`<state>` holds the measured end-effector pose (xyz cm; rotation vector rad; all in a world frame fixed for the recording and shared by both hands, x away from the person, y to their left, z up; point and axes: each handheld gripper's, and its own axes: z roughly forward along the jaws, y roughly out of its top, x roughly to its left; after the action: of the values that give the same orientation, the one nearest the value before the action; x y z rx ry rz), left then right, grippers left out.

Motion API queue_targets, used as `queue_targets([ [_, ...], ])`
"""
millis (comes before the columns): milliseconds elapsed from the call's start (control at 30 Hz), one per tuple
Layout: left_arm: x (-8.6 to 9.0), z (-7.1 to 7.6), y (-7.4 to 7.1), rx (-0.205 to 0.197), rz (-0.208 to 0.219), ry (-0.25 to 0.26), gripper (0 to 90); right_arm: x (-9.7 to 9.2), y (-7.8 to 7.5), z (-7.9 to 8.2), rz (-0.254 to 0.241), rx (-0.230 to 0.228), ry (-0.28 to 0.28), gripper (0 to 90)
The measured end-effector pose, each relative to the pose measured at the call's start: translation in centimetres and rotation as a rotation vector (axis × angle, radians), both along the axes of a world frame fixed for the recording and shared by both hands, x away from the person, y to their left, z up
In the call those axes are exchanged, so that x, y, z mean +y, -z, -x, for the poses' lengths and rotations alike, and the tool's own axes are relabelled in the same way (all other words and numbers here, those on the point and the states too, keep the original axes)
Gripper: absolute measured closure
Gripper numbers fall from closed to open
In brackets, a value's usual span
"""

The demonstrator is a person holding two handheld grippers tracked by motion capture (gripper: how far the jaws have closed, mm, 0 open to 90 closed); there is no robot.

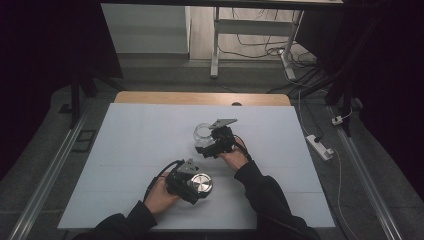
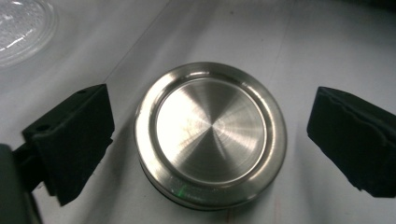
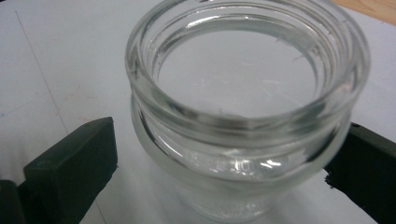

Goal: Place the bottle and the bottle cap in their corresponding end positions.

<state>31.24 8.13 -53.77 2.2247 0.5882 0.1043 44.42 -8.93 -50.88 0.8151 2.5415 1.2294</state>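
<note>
A: Jar (image 3: 243, 116) stands mid-surface (image 1: 125, 150), far right of the lid (image 1: 202, 183); right hand-held gripper (image 1: 207, 147) open around it.

B: Left hand-held gripper (image 1: 196, 192) open astride the lid; a careless pull-back could topple the jar.

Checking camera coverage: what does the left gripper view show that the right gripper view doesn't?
Left gripper view: the round steel lid lying flat on the white table, between the left gripper's open jaws with gaps on both sides. Right gripper view: the open, empty glass jar standing upright between the right gripper's jaws, with a gap at the left jaw; contact at the right jaw is unclear. Both: the white table surface and glass, since a blurred part of the jar sits in the left gripper view's top-left corner.
</note>
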Motion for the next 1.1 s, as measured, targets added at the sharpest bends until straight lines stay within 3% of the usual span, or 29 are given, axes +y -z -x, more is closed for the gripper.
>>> queue_targets([
  [400,1.4,0.4,-0.7,0.020,0.048,-0.008,0.0,-0.5,-0.4,0.7,0.032,-0.024,0.007,0.0],
  [567,2.0,0.6,-1.3,0.019,0.059,-0.013,0.0,-1.2,-0.8,0.8,0.002,-0.015,0.021,0.0],
  [767,2.9,0.8,-1.8,0.044,0.076,0.000,0.0,-1.5,-1.2,1.5,0.017,-0.032,0.022,0.0],
  [1100,4.1,1.6,-3.0,0.014,0.069,-0.025,0.0,-2.2,-2.4,3.2,-0.002,-0.048,0.018,0.0],
])
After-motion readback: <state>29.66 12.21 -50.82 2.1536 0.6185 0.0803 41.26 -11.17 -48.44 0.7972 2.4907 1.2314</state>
